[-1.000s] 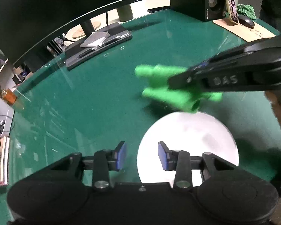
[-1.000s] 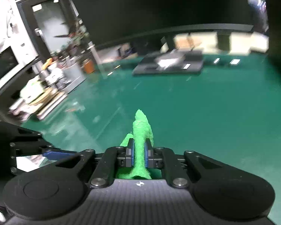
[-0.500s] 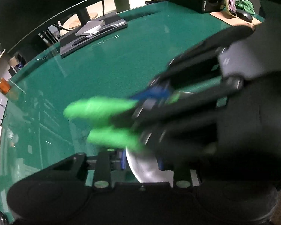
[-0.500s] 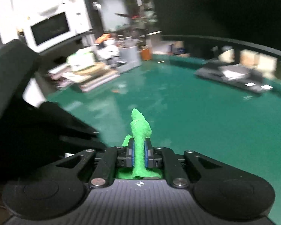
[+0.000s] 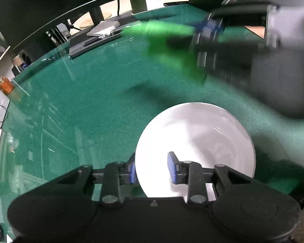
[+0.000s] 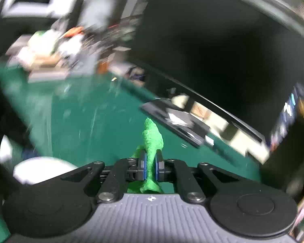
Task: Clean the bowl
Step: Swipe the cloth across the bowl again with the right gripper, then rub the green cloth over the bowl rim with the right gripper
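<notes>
A green felt-like desk [image 5: 95, 109] under a glossy clear sheet fills both views. In the left wrist view, the left gripper [image 5: 151, 171] sits nearest, its blue-padded fingers [image 5: 171, 170] spread apart with the near-left rim of the bowl [image 5: 194, 139] between them; whether either pad touches the rim cannot be told. The bowl is round, smooth, glossy white, standing upright on the desk at about 5 o'clock in that view, its inside bare and shiny.

Farther off, at 1 o'clock, the right gripper [image 5: 210, 30] hangs above the desk, blurred, well apart from the bowl. Its fingers are pressed together on a bright green cloth [image 5: 162, 30], a soft, fuzzy, bunched strip whose long axis runs toward 9 o'clock in that view. In the right wrist view the cloth [image 6: 152, 139] sticks out forward past the fingers and tapers to a point.

At the far edge of the desk lies a flat dark slab carrying a grey rectangular device [image 5: 103, 28], below a large curved dark monitor [image 5: 75, 2]. Blurred shelves of clutter [image 6: 56, 44] stand beyond.
</notes>
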`<move>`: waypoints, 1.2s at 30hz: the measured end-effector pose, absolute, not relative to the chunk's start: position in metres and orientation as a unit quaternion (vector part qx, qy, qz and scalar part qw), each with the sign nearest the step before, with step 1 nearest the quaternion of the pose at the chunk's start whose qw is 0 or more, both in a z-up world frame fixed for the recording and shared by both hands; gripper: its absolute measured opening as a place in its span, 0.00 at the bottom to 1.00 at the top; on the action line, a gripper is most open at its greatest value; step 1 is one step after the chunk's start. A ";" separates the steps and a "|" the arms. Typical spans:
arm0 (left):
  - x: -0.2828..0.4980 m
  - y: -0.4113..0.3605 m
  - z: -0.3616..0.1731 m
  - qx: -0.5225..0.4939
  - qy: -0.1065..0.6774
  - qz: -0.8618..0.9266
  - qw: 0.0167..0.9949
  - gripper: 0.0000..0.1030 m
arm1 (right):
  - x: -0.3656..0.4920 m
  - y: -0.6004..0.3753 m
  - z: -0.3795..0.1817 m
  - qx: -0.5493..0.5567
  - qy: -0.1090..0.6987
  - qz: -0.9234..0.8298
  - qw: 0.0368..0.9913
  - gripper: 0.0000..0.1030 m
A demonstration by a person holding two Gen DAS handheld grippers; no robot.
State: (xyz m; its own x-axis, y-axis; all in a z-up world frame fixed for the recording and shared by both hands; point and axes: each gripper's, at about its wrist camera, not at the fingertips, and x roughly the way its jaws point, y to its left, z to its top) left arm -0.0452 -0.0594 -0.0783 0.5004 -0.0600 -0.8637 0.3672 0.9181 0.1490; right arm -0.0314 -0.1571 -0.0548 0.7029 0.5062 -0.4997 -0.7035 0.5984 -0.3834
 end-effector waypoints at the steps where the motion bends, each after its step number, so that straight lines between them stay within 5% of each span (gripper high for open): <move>1: -0.046 -0.060 -0.078 0.161 0.483 -0.125 0.851 0.29 | -0.035 -0.154 -0.058 -0.289 0.179 0.360 0.869 0.07; 6: -0.048 -0.061 -0.078 0.165 0.481 -0.123 0.852 0.30 | -0.033 -0.155 -0.053 -0.210 0.227 0.410 0.858 0.08; 15: -0.045 -0.061 -0.080 0.161 0.481 -0.121 0.853 0.30 | 0.027 -0.178 -0.065 0.120 0.402 0.492 0.763 0.09; 36: -0.043 -0.060 -0.081 0.152 0.482 -0.108 0.856 0.34 | 0.035 -0.187 -0.076 0.160 0.420 0.472 0.758 0.06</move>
State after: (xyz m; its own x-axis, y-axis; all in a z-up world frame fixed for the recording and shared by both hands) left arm -0.0432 -0.0604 -0.0813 0.5128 -0.0379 -0.8577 0.3313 0.9304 0.1569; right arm 0.0352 -0.1874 -0.0758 0.2008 0.8507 -0.4858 -0.5814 0.5026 0.6398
